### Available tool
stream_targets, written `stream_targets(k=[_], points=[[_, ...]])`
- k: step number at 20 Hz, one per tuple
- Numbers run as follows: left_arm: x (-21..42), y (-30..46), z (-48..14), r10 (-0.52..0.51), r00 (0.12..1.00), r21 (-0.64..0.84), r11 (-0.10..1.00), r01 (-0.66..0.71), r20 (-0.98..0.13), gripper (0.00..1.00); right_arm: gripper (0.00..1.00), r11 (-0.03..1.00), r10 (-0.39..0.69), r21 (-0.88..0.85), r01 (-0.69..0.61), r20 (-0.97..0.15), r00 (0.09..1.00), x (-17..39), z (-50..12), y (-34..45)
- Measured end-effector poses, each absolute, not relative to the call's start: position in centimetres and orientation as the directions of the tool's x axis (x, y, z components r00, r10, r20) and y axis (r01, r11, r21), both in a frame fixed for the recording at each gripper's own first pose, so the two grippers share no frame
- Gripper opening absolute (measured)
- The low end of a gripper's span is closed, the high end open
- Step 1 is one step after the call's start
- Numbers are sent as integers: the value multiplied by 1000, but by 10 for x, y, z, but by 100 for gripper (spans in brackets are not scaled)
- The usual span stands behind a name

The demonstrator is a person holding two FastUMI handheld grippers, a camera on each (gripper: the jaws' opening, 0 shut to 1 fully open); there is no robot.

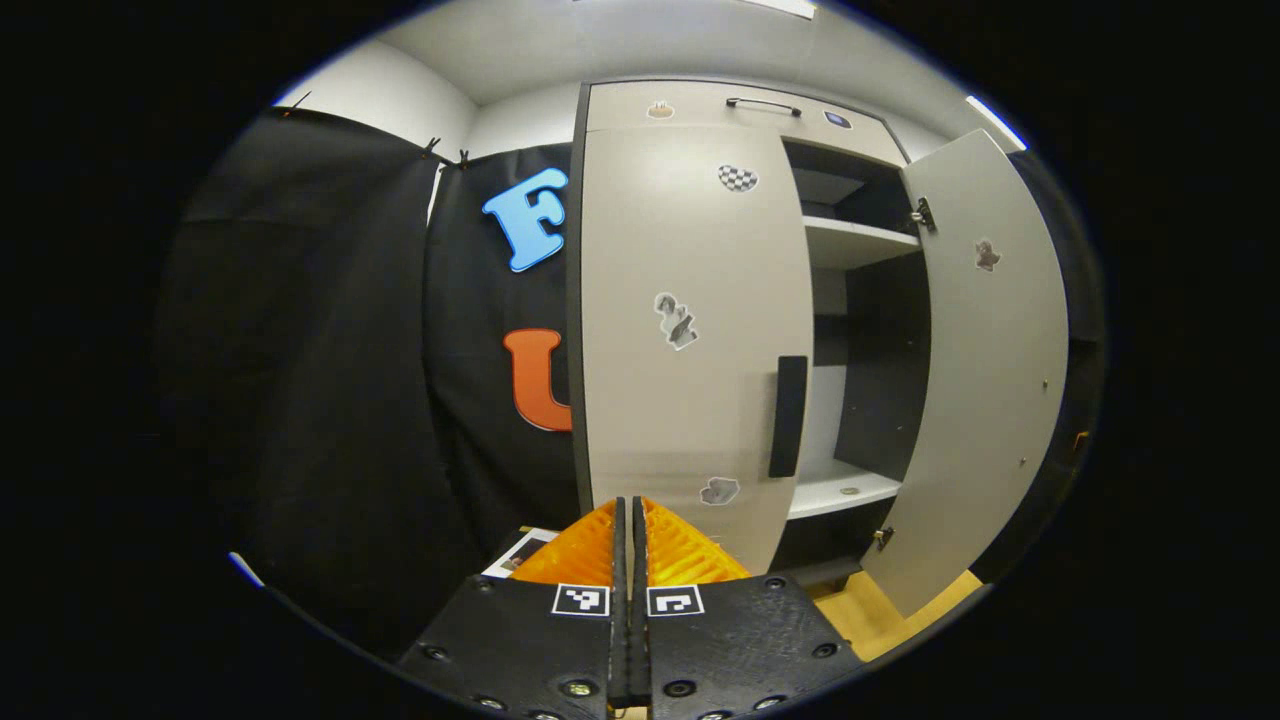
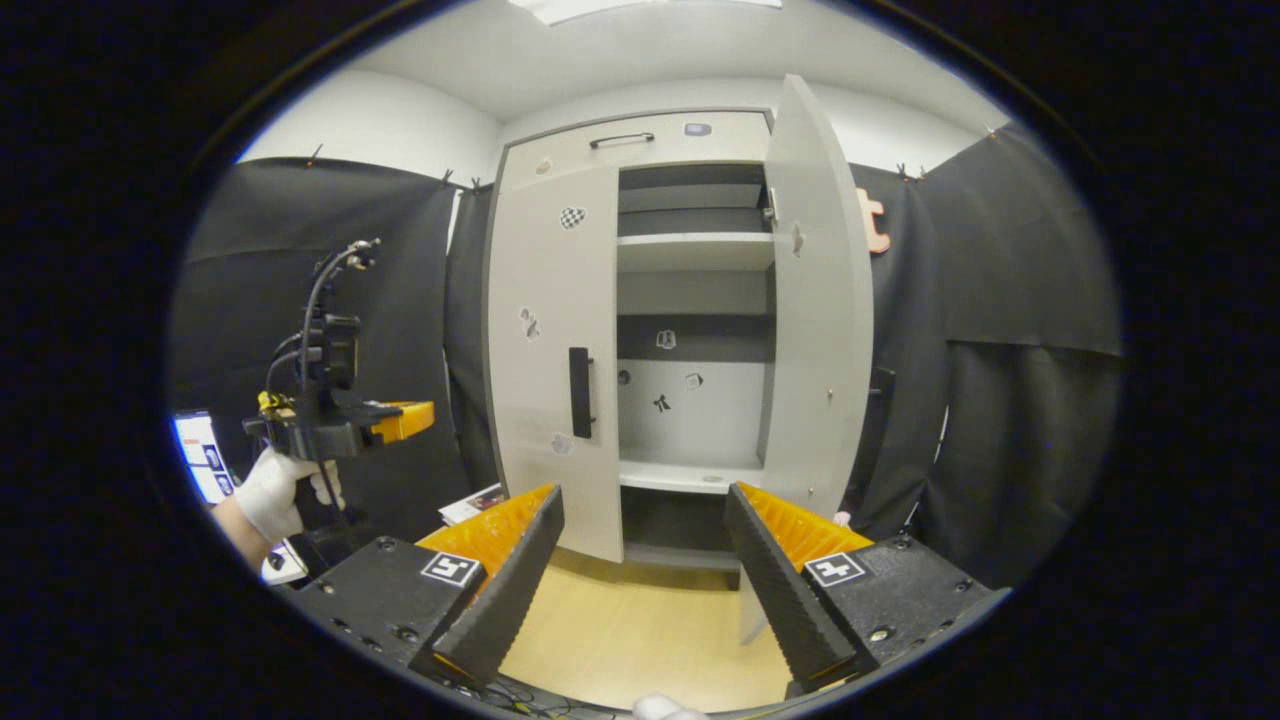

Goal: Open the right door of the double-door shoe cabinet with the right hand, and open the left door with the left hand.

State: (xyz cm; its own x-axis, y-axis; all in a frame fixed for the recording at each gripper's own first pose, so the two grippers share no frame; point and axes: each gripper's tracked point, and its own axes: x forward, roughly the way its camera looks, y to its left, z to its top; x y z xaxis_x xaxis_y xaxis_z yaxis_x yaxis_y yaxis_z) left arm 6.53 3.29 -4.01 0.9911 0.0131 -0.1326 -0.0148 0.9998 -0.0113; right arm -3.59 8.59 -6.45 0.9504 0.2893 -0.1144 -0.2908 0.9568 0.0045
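Black bar handle [image 1: 788, 415] on the closed left door [image 1: 690, 330] sits ahead-right of the left gripper [image 1: 628, 520], jaws together, empty. Right door [image 2: 815, 300] stands open beyond the right gripper [image 2: 645, 520], jaws spread, empty. Risk: closed jaws skid off the handle.

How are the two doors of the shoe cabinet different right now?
The right door is swung wide open, exposing the shelves; the left door sits closed against the cabinet. The left door shows its dark vertical handle on the front; the right door shows its inner face, with hinges along the edge. Both are the same pale tall panels with small stickers on them.
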Motion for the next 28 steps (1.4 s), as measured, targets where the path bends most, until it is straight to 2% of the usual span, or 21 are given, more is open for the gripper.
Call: stream_targets(k=[6, 12, 13, 14, 15, 19, 28], points=[[82, -7, -42, -70, 991, -55, 996, 64, -114, 0, 100, 962, 272, -5, -274, -117, 955, -20, -64, 81], [101, -16, -36, -73, 992, -57, 996, 67, -105, 0, 100, 968, 247, -9, -250, -118, 962, -12, -63, 72], [106, -18, -35, -80, 992, -64, 995, 73, -102, 8, 100, 969, 246, -10, -248, -116, 962, -10, -62, 73], [110, -22, -34, -85, 991, -65, 995, 78, -103, 0, 100, 970, 241, -11, -243, -114, 964, -9, -61, 71], [113, -26, -30, -95, 991, -66, 994, 89, -93, 5, 100, 971, 236, -13, -239, -114, 965, -9, -61, 70], [136, -45, -17, -119, 991, -40, 992, 117, -60, 98, 100, 975, 220, -16, -224, -115, 969, -8, -61, 67], [194, -90, -17, -146, 987, -50, 988, 143, -70, 97, 100, 985, 168, -28, -172, -128, 978, 0, -64, 55]])
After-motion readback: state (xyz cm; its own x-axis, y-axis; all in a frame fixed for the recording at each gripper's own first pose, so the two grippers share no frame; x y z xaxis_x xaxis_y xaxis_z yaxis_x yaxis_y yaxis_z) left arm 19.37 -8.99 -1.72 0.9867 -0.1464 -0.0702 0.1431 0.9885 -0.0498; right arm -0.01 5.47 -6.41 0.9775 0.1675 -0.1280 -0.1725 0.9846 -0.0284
